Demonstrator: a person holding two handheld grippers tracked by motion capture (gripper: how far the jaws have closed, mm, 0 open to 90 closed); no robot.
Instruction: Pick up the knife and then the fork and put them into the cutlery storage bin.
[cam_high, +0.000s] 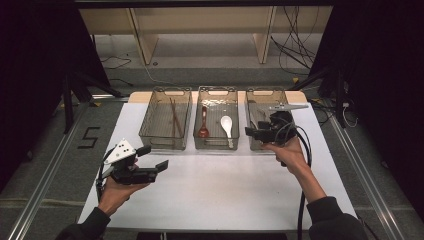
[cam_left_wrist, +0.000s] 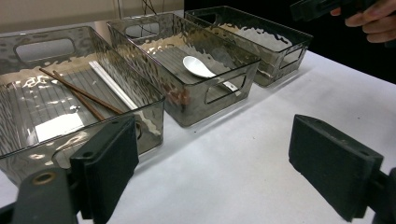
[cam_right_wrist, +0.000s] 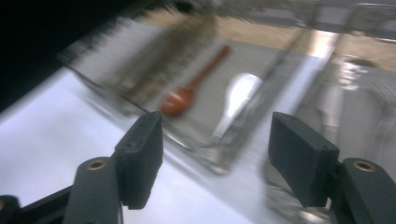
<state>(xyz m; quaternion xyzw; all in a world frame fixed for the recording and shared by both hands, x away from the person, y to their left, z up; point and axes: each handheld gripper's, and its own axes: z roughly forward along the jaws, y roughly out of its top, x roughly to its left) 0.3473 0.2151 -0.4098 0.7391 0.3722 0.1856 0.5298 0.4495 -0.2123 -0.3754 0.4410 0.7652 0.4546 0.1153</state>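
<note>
We are holding the right gripper (cam_high: 251, 132) over the right bin (cam_high: 286, 97) — jaws apart, empty — and keeping the left gripper (cam_high: 159, 159), likewise spread, well clear of it.

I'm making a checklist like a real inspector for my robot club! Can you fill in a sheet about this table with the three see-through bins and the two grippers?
Surface: white table top, bare in front of the bins.
Job's things: left bin holds brown chopsticks and a white stick; middle bin holds a brown spoon and a white spoon; right bin, contents hidden by the hand.
Clutter: nothing seen.
Grippers: left gripper open, above the table, holding nothing; right gripper open, at the right bin, nothing between its jaws.
Cables: black cable trails from the right gripper; loose cables on the floor behind.
Surroundings: wooden shelf legs, a 5 marked on the floor.
</note>
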